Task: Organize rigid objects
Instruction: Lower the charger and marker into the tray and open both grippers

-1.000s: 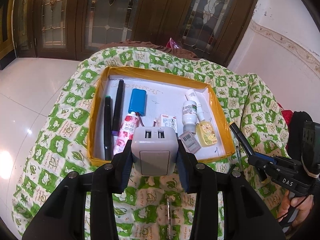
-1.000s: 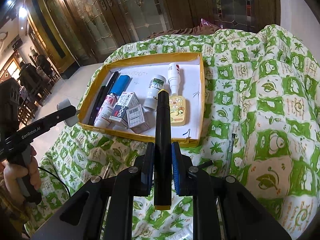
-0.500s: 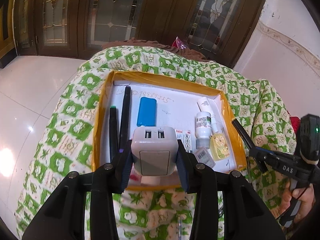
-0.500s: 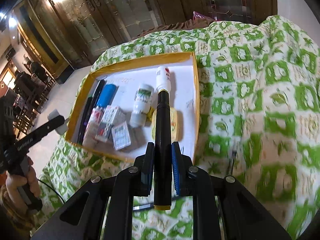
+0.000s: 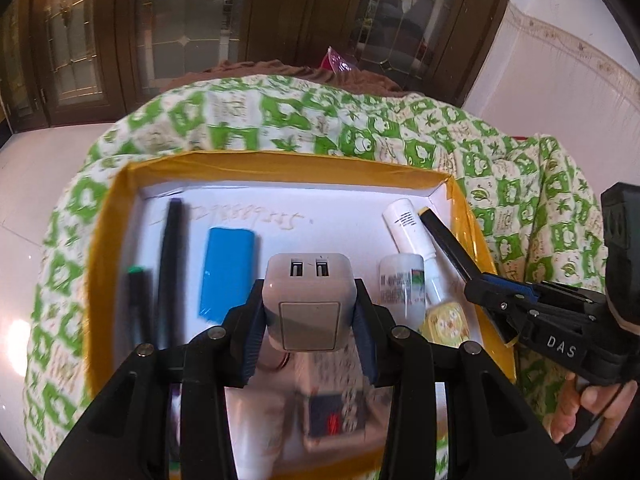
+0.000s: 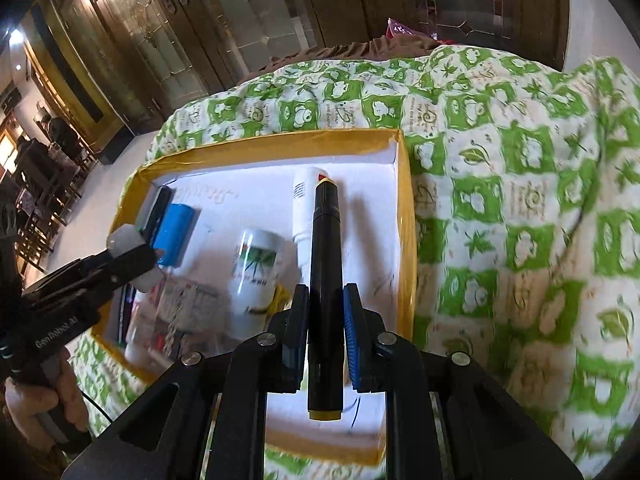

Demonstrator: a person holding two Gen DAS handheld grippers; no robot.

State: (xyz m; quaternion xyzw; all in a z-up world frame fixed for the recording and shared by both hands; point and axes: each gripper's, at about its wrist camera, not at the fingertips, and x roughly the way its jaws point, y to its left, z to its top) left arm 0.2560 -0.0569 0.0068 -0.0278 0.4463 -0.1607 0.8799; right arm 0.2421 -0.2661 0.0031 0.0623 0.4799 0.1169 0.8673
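Observation:
My left gripper (image 5: 308, 312) is shut on a white two-port USB charger (image 5: 309, 300) and holds it above the middle of a yellow-rimmed white tray (image 5: 280, 164). My right gripper (image 6: 325, 316) is shut on a black marker (image 6: 325, 272) and holds it over the tray's right side (image 6: 406, 216). In the tray lie two black pens (image 5: 170, 264), a blue battery pack (image 5: 228, 272), a white bottle (image 6: 256, 272), a white tube (image 5: 408, 228), a yellow cartoon bottle (image 5: 446, 322) and small boxes (image 5: 332, 420).
The tray sits on a green-and-white frog-print blanket (image 6: 520, 200). Brown glass-paned doors (image 5: 200, 20) stand behind, a white wall (image 5: 560, 80) at the right. White tile floor (image 5: 24, 184) lies to the left.
Both grippers have moved forward and now hang over the tray, each still holding its object. The tray looks closer and larger in both views.

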